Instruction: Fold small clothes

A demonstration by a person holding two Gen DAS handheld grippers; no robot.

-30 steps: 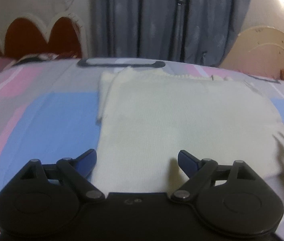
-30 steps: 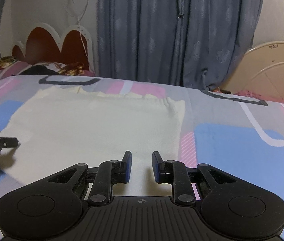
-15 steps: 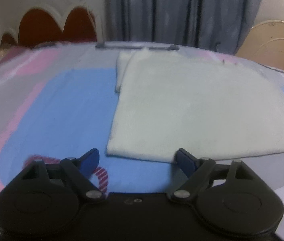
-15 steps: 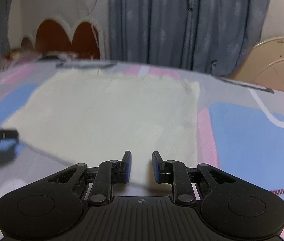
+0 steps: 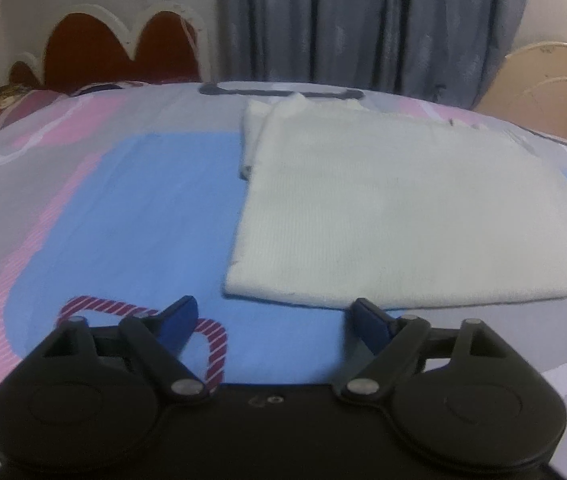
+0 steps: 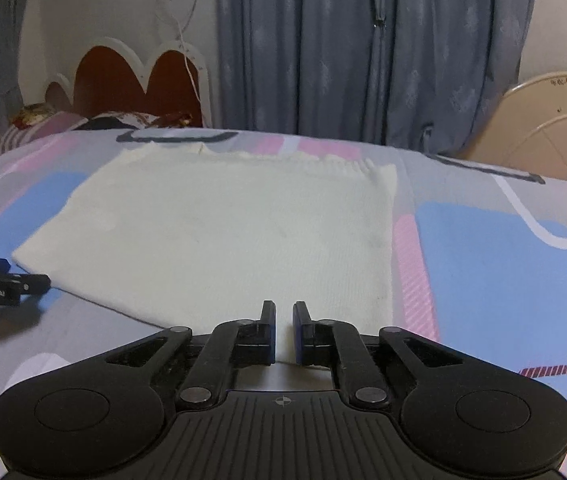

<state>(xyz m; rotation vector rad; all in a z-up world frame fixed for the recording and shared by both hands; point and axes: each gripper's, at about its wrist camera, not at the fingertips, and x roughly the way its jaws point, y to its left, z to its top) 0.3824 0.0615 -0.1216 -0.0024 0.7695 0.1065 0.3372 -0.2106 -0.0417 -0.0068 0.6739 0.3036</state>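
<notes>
A cream knitted garment (image 5: 395, 208) (image 6: 235, 232) lies folded flat on the patterned bed sheet (image 5: 131, 208). My left gripper (image 5: 273, 318) hovers over the blue patch just short of the garment's near left corner. Its jaws stand wide and are closing, with only sheet between them. It also shows at the left edge of the right wrist view, as the left gripper (image 6: 11, 276). My right gripper (image 6: 283, 330) sits at the garment's near edge. Its jaws are closing to a narrow gap with cloth showing through it. I cannot see the pads pressing on any cloth.
A red-brown headboard with a white scalloped border (image 6: 135, 80) and some pillows (image 6: 43, 120) stand at the far left. Grey curtains (image 6: 363, 48) hang behind the bed. A cream curved bed frame (image 6: 547, 128) rises at the far right. Bare sheet (image 6: 483, 264) lies right of the garment.
Both grippers have drawn back toward the garment's near edge. The left one was over the cloth and now sits in front of it. The right jaws have narrowed.
</notes>
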